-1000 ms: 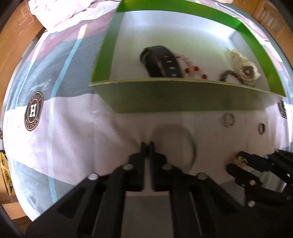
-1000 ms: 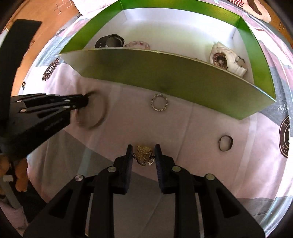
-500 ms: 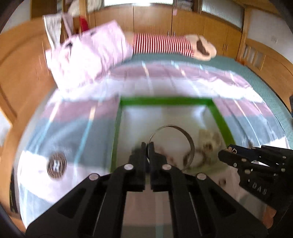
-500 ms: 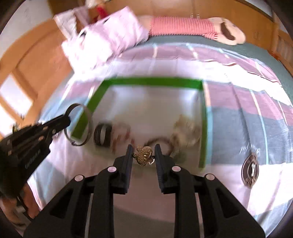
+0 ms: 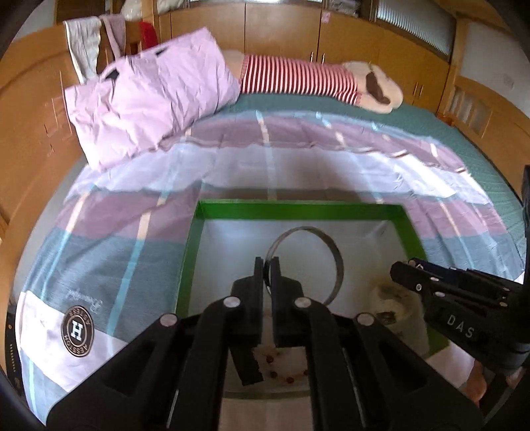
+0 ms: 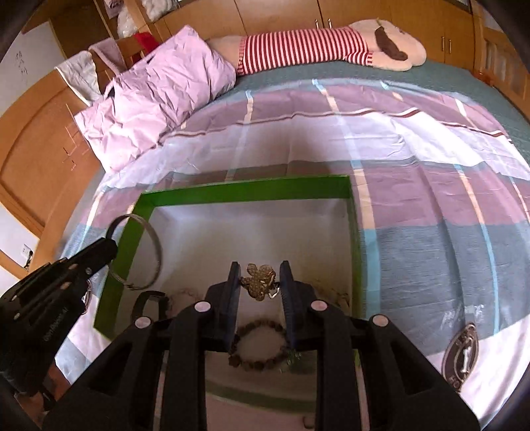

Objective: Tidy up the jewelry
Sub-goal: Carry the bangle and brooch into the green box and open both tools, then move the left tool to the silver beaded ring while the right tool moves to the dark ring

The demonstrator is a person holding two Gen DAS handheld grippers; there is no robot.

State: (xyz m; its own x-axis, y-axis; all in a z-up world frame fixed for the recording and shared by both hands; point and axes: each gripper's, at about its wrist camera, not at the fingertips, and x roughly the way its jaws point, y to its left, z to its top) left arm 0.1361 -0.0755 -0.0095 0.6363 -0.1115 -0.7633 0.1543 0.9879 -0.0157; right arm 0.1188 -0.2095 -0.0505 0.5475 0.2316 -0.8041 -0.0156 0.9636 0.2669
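My left gripper (image 5: 267, 265) is shut on a thin silver bangle (image 5: 336, 257) and holds it upright above the green box (image 5: 298, 210). The bangle also shows in the right wrist view (image 6: 150, 235), over the box's left wall. My right gripper (image 6: 260, 280) is shut on a small gold brooch (image 6: 259, 281), held above the white inside of the green box (image 6: 245, 189). Below it lie a brown bead bracelet (image 6: 256, 344) and a black watch strap (image 6: 150, 300). A red-and-white bead bracelet (image 5: 281, 363) and a white watch (image 5: 391, 301) lie in the box.
The box sits on a bed with a striped pink, white and grey-blue sheet (image 5: 109, 255). A pink pillow (image 5: 149, 102) and a striped plush toy (image 5: 304, 79) lie at the far end. Wooden cupboards (image 5: 281, 30) stand behind the bed.
Both grippers rose from the sheet in front of the box to above it, carrying the bangle and the brooch. The views tilted up from the box front to the whole bed.
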